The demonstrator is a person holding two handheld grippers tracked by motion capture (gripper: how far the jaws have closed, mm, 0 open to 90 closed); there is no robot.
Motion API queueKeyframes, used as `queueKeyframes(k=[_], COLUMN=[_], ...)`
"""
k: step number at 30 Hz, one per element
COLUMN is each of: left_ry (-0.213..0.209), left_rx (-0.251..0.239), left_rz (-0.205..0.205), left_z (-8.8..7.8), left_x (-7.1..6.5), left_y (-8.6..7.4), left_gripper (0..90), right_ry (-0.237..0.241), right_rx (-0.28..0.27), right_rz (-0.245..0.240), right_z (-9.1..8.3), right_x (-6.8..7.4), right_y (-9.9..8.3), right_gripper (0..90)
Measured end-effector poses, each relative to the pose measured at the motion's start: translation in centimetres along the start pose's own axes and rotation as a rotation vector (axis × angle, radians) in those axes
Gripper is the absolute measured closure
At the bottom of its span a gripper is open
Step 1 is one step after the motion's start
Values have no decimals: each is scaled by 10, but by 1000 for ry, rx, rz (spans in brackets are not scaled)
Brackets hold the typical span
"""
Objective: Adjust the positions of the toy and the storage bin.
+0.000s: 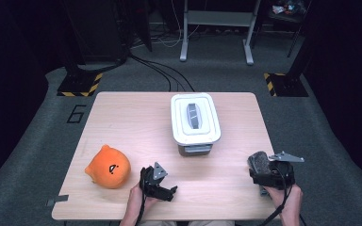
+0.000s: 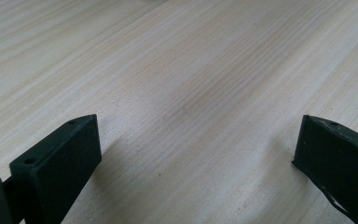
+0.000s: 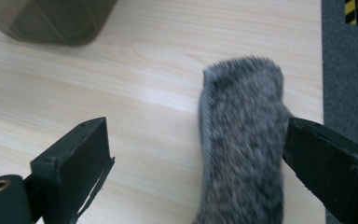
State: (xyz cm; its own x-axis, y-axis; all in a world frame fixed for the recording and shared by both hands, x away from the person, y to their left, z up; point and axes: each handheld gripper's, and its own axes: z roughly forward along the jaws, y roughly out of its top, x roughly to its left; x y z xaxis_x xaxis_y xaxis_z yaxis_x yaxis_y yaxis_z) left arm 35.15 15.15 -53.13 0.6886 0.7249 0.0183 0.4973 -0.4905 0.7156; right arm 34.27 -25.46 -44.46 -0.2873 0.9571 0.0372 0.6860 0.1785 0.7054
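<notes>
Grey fur comes first: a fuzzy, mottled grey plush piece point(image 3: 242, 144) lies on the pale wooden table point(image 1: 122, 117) near its front right corner, close to the right edge, and the right gripper point(image 1: 269, 173) stands over it with its jaws wide, the piece running up between them nearer the right-hand jaw; in the right gripper view I cannot tell whether that jaw brushes the fur, but nothing is pinched. I judge this the moment just after a set-down or just before a pick-up of that piece, with no grip on it now. The left gripper point(image 1: 160, 184) rests low near the front edge, left of middle, its jaws also wide apart over bare wood with nothing between them. Just to its left, toward the front left corner, sits an orange plush toy point(image 1: 107, 167) with a small dark face mark, apart from the gripper. Farther back, near the middle of the table and toward the far edge, stands a grey storage box with a white lid point(image 1: 195, 117) shut on it, the lid's grey handle lying flat. If the soft things are meant for that box, the next move would need the lid off first, which calls for one gripper on the handle while the other is free to carry.
</notes>
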Motion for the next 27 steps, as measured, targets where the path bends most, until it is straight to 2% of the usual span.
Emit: queueKeyframes(k=[8, 10, 11, 21, 27], left_ry=[0, 0, 0, 1, 1], left_rx=[0, 0, 0, 0, -1], left_rz=[1, 1, 1, 0, 0], left_z=[0, 0, 0, 0, 0], left_x=[0, 0, 0, 0, 0], left_y=[0, 0, 0, 0, 0], left_gripper=[2, 2, 2, 2, 2], right_ry=[59, 73, 73, 129, 143], right_rx=[-23, -32, -32, -71, -75], right_rz=[-48, -45, -63, -85, -98], right_z=[13, 16, 18, 35, 44], right_x=[14, 17, 19, 36, 44], right_y=[27, 32, 38, 79, 98], right_gripper=[62, 69, 71, 96, 99])
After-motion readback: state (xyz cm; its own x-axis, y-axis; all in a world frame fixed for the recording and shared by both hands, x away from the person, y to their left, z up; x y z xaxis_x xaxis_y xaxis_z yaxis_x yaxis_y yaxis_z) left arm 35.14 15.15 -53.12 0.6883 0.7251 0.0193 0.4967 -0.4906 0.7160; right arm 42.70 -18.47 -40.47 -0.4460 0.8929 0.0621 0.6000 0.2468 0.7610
